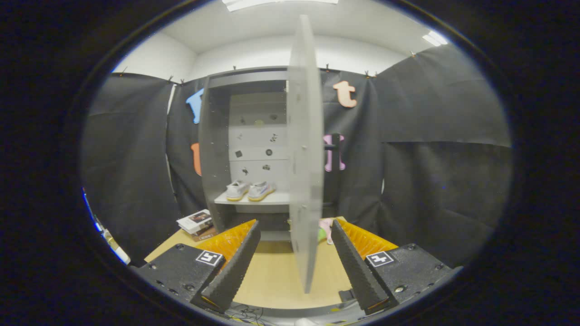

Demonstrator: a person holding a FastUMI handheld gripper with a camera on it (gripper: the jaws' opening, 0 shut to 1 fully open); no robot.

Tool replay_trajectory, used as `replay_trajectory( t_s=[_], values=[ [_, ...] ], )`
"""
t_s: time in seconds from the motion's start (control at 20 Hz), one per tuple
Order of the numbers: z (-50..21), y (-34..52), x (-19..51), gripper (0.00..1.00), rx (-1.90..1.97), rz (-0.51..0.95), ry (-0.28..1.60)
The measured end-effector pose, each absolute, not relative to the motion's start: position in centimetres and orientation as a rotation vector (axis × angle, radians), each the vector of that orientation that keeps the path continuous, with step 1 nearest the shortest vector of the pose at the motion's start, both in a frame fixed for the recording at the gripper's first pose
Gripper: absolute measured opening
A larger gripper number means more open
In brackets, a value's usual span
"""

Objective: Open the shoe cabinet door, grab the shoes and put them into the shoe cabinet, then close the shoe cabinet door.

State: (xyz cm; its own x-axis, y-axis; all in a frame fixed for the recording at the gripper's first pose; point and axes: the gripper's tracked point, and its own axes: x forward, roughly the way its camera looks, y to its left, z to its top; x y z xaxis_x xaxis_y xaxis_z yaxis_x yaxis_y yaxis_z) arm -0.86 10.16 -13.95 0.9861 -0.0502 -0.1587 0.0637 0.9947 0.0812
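Shoe cabinet (213, 149) first: it stands tall against the booth's cloth wall, on the far side of a pale wooden floor or tabletop (272, 271), and its inside is open to view, a back panel dotted with small dark marks above a light shelf (276, 198).

Next in size, the cabinet door (304, 154). It is swung out and stands edge-on to where I am watching, its lower end dropping into the gap between the gripper's two fingers. I cannot tell whether either finger touches it.

Then the gripper (294, 235) itself: its jaws are spread wide and hold nothing, one finger on each side of the door's edge.

Off beside the cabinet's foot lies a small stack of books (197, 224), and past the door something pink and green (324, 228) sits low down, too hidden to name.

Smallest, the shoes (250, 190): a light-coloured pair set side by side on the shelf, inside the cabinet.

So as I judge it, the opening and the putting-in look done. What is left is the closing, and the door edge caught between the fingers suggests that step is in hand or about to be.
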Motion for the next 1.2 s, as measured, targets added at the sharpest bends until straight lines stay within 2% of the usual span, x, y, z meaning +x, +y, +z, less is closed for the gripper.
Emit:
replay_trajectory(
  t_s=[0.2, 0.55, 0.85, 1.2],
  values=[
    [-14.1, 3.3, -0.4, 1.0, 0.122, -0.097, 0.155],
    [-13.2, -2.9, 2.2, 0.99, 0.103, -0.036, 0.149],
    [-11.3, -3.8, 5.8, 0.99, 0.111, 0.037, 0.117],
    [-9.3, -0.9, 9.4, 0.99, 0.108, 0.079, 0.092]
  ],
)
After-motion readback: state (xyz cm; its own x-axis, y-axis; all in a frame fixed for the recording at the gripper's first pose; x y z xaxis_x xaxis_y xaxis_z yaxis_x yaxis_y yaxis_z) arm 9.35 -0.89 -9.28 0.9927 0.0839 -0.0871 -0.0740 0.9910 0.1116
